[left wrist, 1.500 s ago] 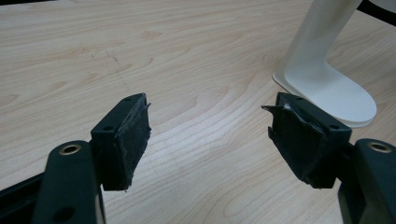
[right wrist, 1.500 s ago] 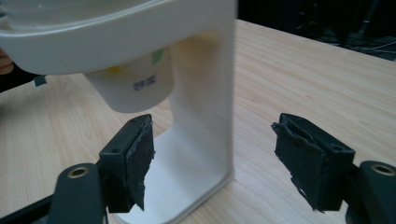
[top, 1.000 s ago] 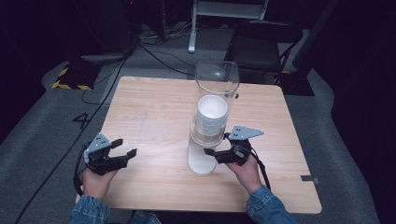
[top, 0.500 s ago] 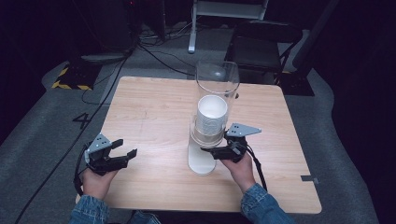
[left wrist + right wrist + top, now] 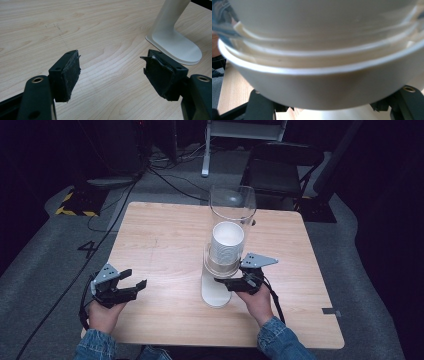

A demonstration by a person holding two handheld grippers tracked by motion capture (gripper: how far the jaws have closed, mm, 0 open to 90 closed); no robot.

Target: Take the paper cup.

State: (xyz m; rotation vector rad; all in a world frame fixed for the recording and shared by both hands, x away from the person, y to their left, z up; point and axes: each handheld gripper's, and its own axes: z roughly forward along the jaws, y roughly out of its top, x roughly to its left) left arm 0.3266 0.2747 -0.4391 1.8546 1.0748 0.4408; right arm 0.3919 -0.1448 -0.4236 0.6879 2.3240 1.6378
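Observation:
A cup dispenser stands mid-table: a clear tube (image 5: 232, 202) holding a stack of white cups (image 5: 227, 242) on a white stand (image 5: 216, 292). My right gripper (image 5: 226, 283) is at the tube's lower end, open, one jaw on each side below the lowest cup. In the right gripper view that cup's rounded underside (image 5: 324, 85) looms close above the jaws, and I cannot tell whether the pads touch it. My left gripper (image 5: 135, 277) rests near the table's front left, open and holding nothing (image 5: 111, 72). The stand's foot (image 5: 175, 45) lies off to its right.
The wooden table (image 5: 160, 235) is bare around the dispenser. A dark chair (image 5: 280, 165) and cables (image 5: 165, 175) lie on the floor beyond the far edge. A small tape mark (image 5: 328, 311) sits near the front right corner.
My right gripper has slid a little left, closing in under the lowest cup of the dispenser. The left gripper has stayed where it was.

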